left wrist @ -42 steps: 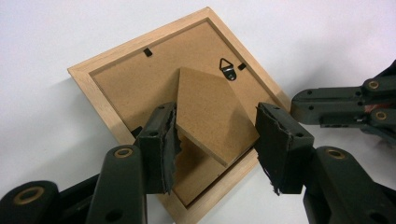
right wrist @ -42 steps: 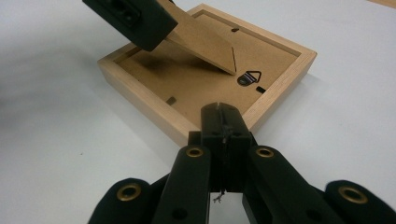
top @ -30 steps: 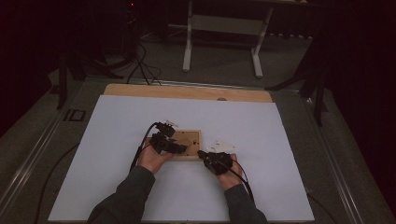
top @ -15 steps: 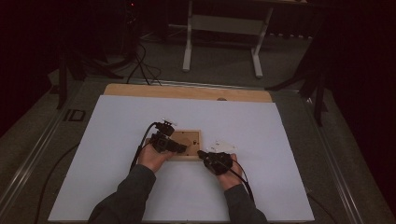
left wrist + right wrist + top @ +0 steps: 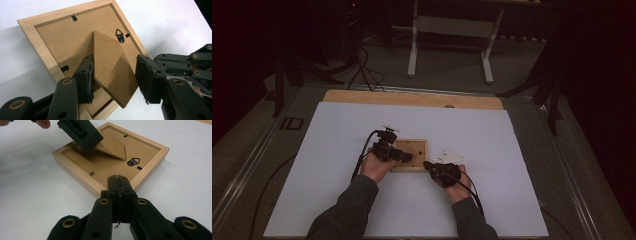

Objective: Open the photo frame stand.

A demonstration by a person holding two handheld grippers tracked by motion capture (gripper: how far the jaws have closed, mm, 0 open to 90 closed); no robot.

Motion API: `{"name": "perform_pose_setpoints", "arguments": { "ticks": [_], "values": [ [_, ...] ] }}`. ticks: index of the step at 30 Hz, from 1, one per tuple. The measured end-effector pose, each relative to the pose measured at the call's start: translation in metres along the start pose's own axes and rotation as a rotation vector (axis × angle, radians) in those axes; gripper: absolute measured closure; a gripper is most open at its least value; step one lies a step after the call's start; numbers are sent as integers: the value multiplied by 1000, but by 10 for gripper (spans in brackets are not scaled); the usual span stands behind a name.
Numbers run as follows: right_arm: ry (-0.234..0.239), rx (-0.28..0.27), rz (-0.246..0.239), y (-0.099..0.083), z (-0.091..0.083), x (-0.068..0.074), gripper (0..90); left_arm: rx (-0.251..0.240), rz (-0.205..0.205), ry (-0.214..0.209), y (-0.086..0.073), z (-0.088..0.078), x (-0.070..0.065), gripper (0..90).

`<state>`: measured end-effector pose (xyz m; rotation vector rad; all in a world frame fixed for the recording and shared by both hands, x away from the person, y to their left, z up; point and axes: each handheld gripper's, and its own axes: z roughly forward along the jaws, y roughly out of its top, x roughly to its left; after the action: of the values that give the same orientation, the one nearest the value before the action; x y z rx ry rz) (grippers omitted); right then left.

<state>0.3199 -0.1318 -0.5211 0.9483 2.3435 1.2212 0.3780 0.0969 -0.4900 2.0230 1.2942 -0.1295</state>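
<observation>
A person is working at a broad white table cover (image 5: 337,165) with a gripper in each hand, where a wooden picture frame (image 5: 399,168) is lying face down near the middle, its brown backing board (image 5: 60,42) turned upward. The left gripper (image 5: 113,80) is reaching over the frame from the near-left side, and its jaws have just been closing around the hinged easel stand (image 5: 112,70), which is now lifted at an angle off the backing (one pad is lying against its face, the other is standing just clear of its edge, so the jaws are not yet clamping it). Compared with a second ago the frame itself is sitting in the same spot. The right gripper (image 5: 119,185) is resting with its jaws pressed fully together, tips against the frame's near rim, apparently steadying it. The narrowing jaws suggest the stand is about to be grasped, probably to swing it. A small metal hanger (image 5: 132,161) is lying flat beside the stand.
</observation>
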Motion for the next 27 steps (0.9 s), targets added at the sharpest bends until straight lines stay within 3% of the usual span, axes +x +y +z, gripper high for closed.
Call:
{"name": "perform_pose_setpoints", "arguments": {
  "ticks": [4,12,23,27],
  "values": [
    [1,0,1,0,0,0,895,-4,-31,-29,1,-1,3,536],
    [3,-2,0,0,0,0,890,3,-44,-21,1,0,4,564],
    [12,3,-6,0,0,2,831,-11,-25,-3,0,0,1,573],
    [11,7,-7,1,0,2,760,-19,-3,7,0,-1,-2,573]
  ]
}}
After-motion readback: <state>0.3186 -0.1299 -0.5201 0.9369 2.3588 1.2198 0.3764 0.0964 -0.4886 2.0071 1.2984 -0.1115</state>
